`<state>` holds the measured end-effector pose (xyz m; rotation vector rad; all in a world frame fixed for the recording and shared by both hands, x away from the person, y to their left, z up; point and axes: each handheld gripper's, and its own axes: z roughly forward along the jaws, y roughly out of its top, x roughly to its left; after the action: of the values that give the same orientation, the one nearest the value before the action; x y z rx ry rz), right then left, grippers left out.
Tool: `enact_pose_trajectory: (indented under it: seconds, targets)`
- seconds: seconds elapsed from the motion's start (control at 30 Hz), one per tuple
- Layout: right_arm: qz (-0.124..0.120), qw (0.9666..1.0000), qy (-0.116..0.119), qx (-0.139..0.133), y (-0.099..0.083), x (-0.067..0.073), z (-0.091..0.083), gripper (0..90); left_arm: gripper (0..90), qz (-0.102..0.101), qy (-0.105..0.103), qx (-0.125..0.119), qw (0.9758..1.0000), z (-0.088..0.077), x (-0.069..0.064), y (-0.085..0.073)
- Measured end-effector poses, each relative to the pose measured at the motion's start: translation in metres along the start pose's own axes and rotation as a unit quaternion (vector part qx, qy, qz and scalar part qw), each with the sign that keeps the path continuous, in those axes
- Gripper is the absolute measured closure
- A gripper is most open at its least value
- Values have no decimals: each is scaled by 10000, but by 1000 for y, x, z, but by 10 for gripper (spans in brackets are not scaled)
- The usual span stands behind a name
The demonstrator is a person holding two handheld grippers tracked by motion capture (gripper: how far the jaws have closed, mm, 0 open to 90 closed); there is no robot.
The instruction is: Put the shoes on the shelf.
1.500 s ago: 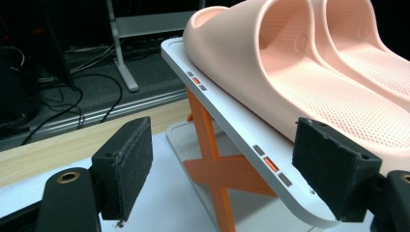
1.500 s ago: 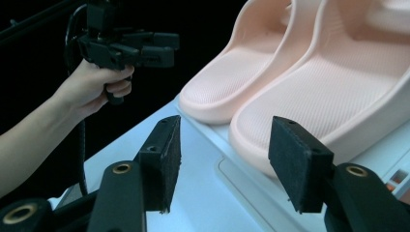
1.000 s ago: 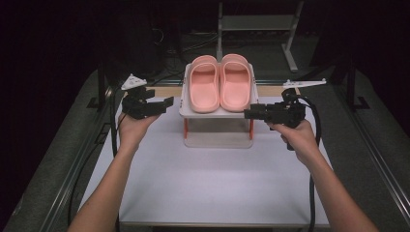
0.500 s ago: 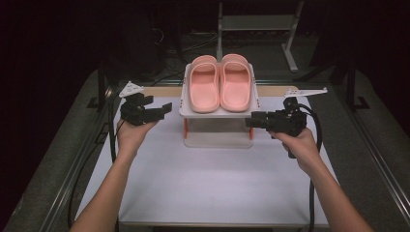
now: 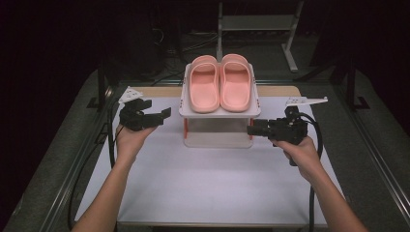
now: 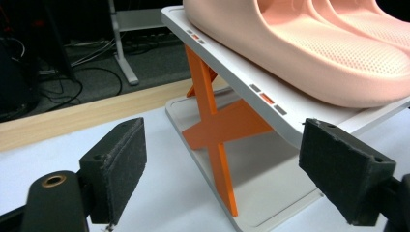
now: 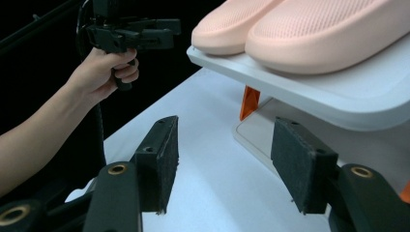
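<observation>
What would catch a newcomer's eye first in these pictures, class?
The pair of pink foam slide sandals draws the eye, lying side by side on a white two-tier rack with orange cross braces at the far middle of the white table. Flanking the rack, the left claw and right claw are both open, holding nothing.

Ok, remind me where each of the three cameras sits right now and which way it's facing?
High view: above the person's side, looking forward and down on the white table; both forearms, left gripper, right gripper.
Left gripper view: on the left gripper, jaws open, facing the shelf's orange legs.
Right gripper view: on the right gripper, jaws open, facing the shelf's underside; the left hand appears beyond.
All views share the pink slippers on the shelf.
</observation>
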<state>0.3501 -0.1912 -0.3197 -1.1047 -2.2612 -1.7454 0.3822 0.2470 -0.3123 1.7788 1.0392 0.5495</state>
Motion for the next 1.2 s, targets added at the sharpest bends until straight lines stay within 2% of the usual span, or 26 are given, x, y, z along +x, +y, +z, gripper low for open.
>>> enact_pose_trajectory:
  seconds: [0.5, 0.83, 1.2]
  targets:
    - [38, 10000, -25, 64, -17, -5, -2, 397, 140, -26, -55, 72, 10000, 1, 1, -15]
    - [90, 9998, -84, 145, -31, -8, -4, 351, 114, -139, -101, 42, 9998, -1, 2, -30]
    - [116, 9997, -111, 165, -44, -11, -5, 323, 103, -168, -90, 72, 9998, -3, 4, -44]
